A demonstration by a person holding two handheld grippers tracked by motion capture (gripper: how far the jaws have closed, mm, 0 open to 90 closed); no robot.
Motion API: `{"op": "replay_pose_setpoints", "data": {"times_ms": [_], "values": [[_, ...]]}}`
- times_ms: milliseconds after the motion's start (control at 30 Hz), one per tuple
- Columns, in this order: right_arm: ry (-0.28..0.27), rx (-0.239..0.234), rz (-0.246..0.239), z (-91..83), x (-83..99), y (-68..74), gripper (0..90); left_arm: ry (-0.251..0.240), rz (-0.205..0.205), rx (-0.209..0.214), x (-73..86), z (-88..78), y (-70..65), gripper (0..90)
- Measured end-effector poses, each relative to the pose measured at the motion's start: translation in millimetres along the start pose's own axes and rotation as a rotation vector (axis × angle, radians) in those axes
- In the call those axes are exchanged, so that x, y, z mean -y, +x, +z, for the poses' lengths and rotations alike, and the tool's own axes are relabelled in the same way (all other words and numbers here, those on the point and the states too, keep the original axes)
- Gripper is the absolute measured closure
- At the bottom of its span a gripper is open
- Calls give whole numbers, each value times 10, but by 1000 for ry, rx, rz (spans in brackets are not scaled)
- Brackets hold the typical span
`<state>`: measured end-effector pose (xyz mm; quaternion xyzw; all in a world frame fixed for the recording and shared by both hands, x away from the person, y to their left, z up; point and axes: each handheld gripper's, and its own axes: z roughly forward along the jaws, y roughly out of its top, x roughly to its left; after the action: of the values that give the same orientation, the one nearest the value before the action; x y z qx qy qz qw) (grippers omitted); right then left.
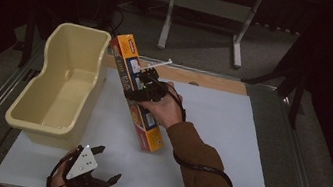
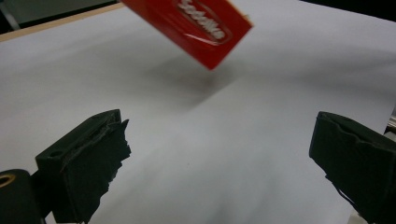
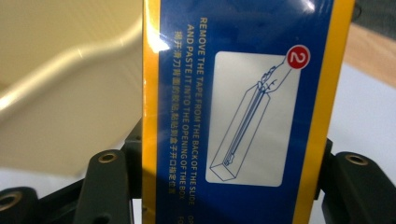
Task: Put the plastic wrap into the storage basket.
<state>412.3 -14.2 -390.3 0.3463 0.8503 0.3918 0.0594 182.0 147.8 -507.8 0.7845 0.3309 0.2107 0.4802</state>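
Pinching the long orange-and-blue box [image 1: 138, 94] across its middle, the right gripper [image 1: 144, 87] holds it tilted above the white table [image 1: 226, 148] beside the cream tub [image 1: 62, 82], while the left gripper [image 1: 91, 170] rests spread apart nearby.

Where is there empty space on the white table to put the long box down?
The widest bare patch of white table lies right of the long box. Left is crowded by the cream tub; the left tool sits at the near edge.

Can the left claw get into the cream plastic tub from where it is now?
Probably yes. The left claw is open and holds nothing, just in front of the cream plastic tub, whose top is open. The long orange cardboard box sits to the tub's right.
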Motion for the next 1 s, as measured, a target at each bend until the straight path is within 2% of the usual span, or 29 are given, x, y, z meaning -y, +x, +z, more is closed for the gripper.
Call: {"op": "replay_pose_setpoints", "data": {"times_ms": [167,333,400,500,700,767,867,1000], "values": [[-92,-22,56,-8,-70,-4,401,-4,2,1,0,-5,-2,37],[-145,-11,83,-2,-132,12,401,-12,8,6,-2,-11,-13,37],[-150,-19,92,3,-147,10,401,-12,8,6,-2,-11,-13,37],[-156,-62,139,28,-211,-3,401,-17,11,11,-2,-18,-16,37],[-165,-115,214,95,-297,-15,401,-23,24,19,-4,-29,-41,37],[-164,-122,226,107,-308,-18,401,-23,24,19,-4,-29,-41,37],[-160,-151,277,149,-347,-31,401,-31,34,30,-3,-35,-61,37],[-155,-147,288,173,-377,-25,401,-29,43,42,2,-27,-79,38]]}}
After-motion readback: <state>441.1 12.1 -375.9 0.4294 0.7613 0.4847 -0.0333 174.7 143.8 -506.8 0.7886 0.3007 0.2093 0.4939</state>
